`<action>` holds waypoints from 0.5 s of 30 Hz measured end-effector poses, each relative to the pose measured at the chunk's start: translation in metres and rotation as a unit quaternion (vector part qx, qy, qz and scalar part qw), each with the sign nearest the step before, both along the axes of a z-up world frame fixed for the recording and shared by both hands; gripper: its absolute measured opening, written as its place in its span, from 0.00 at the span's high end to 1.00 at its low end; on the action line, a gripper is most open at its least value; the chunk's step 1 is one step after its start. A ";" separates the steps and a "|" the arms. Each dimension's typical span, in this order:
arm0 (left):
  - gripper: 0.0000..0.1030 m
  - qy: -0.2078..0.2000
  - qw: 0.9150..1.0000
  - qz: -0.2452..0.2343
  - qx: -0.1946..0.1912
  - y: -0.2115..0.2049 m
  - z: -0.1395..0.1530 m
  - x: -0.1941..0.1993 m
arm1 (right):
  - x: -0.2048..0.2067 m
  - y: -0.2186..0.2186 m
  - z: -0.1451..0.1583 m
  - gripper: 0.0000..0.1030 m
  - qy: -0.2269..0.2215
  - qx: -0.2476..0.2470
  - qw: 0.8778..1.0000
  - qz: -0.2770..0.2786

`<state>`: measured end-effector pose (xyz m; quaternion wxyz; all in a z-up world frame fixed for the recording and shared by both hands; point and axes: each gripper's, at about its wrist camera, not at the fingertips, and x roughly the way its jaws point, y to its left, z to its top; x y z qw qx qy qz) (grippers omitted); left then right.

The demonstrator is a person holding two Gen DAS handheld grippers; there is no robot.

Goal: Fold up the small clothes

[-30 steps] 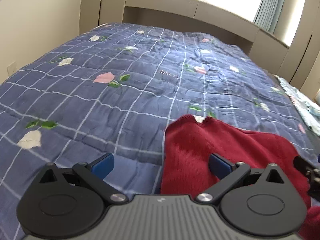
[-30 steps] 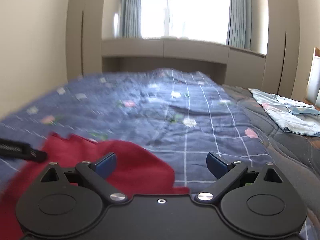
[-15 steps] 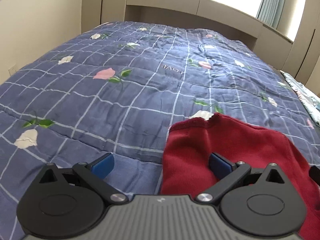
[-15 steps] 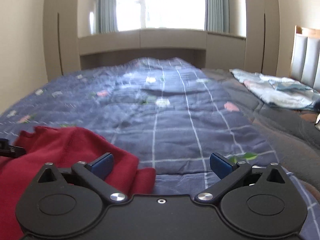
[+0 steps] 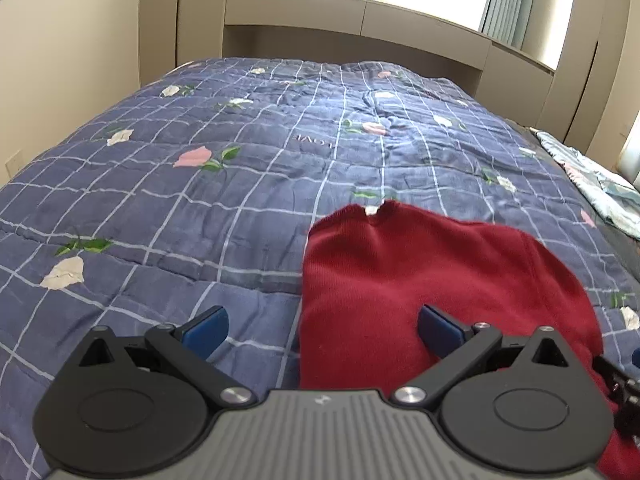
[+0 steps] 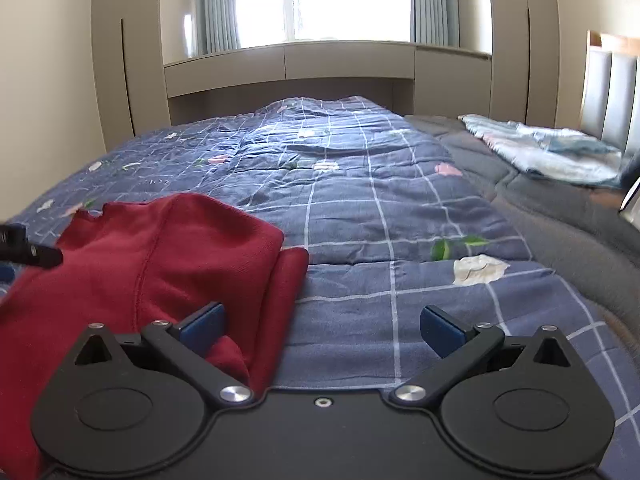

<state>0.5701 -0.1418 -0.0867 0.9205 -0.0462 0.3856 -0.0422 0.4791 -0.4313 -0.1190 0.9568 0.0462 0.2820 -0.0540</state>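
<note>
On the blue floral quilt [image 5: 168,208] | red garment [image 5: 420,280] lies bunched between your grippers | left gripper [image 5: 320,326] jaws wide, gripping nothing | right gripper [image 6: 322,326] just opened fully, nothing clamped

Blue checked quilt [image 5: 248,184] on bed bears red garment [image 5: 432,276]
</note>
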 end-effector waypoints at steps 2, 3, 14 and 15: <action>0.00 0.004 1.000 0.006 -0.012 0.003 -0.001 -0.001 | -0.001 0.001 0.001 0.01 -0.001 -0.002 1.000 0.000; 0.00 0.006 1.000 0.010 -0.019 0.006 0.001 -0.002 | -0.002 0.002 0.002 0.01 -0.004 -0.004 1.000 -0.001; 0.00 0.013 0.998 0.025 -0.055 0.046 -0.007 -0.050 | -0.027 0.021 0.021 0.01 -0.038 0.022 0.999 0.018; 0.00 0.015 0.997 0.027 -0.064 0.049 -0.011 -0.051 | -0.025 0.023 0.016 0.01 -0.027 0.017 0.999 0.016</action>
